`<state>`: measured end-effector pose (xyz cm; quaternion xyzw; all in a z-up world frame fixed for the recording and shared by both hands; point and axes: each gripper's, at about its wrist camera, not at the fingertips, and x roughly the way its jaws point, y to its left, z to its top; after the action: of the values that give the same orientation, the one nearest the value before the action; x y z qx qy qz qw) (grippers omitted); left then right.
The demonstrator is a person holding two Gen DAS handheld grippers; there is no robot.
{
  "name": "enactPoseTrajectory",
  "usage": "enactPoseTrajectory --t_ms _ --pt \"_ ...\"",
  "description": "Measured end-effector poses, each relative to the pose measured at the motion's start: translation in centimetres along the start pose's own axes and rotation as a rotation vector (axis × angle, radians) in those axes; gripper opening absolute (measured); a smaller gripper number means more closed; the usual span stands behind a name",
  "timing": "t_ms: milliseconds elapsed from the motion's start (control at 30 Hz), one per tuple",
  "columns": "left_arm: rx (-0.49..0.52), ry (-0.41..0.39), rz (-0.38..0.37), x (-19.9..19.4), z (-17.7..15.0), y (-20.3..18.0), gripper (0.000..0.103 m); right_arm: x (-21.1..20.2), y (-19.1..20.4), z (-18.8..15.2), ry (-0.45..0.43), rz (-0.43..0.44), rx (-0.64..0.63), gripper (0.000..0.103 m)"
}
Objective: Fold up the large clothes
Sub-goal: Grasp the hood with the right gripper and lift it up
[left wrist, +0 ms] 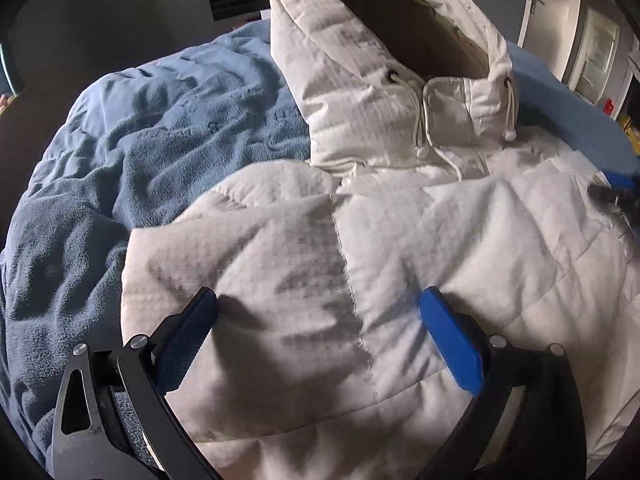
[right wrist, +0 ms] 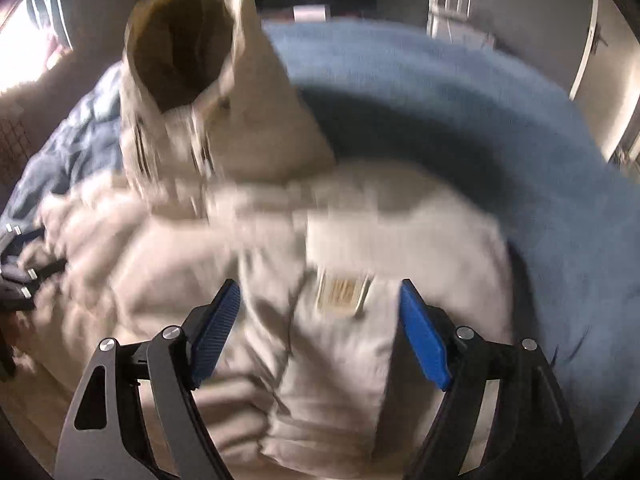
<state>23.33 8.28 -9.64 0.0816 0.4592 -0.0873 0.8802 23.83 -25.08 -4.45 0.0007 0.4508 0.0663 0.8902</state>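
I have the bed, under its rumpled blue blanket, serving as my folding surface, and it suits the job: it is broad and soft, with room around the garment on both sides. The jacket, white and quilted, lies spread on that blanket, front side up as far as I can judge from the collar and drawcords. Its long axis runs away from me, hem end nearest the cameras and the hood at the far end, so the garment points head-away. The hood stands up and gapes open, showing a dark lining, probably propped by its own padding rather than by anything I hold. A folded panel of the body lies doubled over toward the middle in the left wrist view, which I read as a side already brought in. In the right wrist view a small label shows on the fabric; that picture is blurred, so I cannot read it. My left gripper hangs just over the quilted body, jaws spread wide, nothing between them. My right gripper is likewise spread wide over the label area, gripping nothing.
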Motion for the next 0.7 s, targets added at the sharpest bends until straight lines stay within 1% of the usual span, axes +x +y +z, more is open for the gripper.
enactPoseTrajectory --t_ms 67,167,200,300,333,400,467,500,533,567,600,633,700 --pt "-0.028 -0.005 -0.011 0.2 0.4 0.2 0.097 -0.1 0.4 2.6 -0.035 0.012 -0.001 0.076" --pt "-0.082 0.000 -0.034 0.4 0.8 0.9 0.097 0.8 1.4 6.7 -0.055 0.038 0.009 0.076" --pt "-0.085 0.000 -0.038 0.4 0.8 1.0 0.097 1.4 1.9 8.4 -0.071 0.047 0.016 0.076" --pt "-0.054 0.000 -0.025 0.6 0.3 0.5 0.097 3.4 3.0 12.6 -0.096 0.084 0.056 0.076" --pt "-0.048 0.001 -0.020 0.7 0.3 0.4 0.097 4.0 3.2 13.6 -0.099 0.083 0.064 0.076" --pt "-0.047 0.006 -0.013 0.9 0.3 0.3 0.097 5.6 3.9 15.6 -0.107 0.051 0.053 0.076" --pt "-0.056 0.014 -0.015 1.3 0.1 0.4 0.098 6.8 4.1 16.8 -0.105 0.021 0.054 0.076" --pt "-0.059 0.020 -0.015 1.5 0.0 0.5 0.098 7.4 3.9 17.2 -0.089 0.017 0.066 0.075" --pt "-0.065 0.027 -0.016 1.8 -0.1 0.5 0.098 8.0 3.7 17.4 -0.075 0.020 0.079 0.065" --pt "-0.072 0.029 -0.020 2.0 -0.1 0.6 0.098 8.2 3.6 17.3 -0.068 0.028 0.083 0.049" --pt "-0.076 0.035 -0.024 2.0 0.0 0.7 0.098 8.4 3.4 17.1 -0.059 0.031 0.078 0.037" --pt "-0.077 0.040 -0.027 1.9 0.2 0.7 0.098 8.2 3.3 16.8 -0.063 0.043 0.067 0.021" --pt "-0.087 0.029 -0.020 1.4 0.9 0.9 0.097 7.3 3.4 15.9 -0.097 0.073 0.033 0.018"
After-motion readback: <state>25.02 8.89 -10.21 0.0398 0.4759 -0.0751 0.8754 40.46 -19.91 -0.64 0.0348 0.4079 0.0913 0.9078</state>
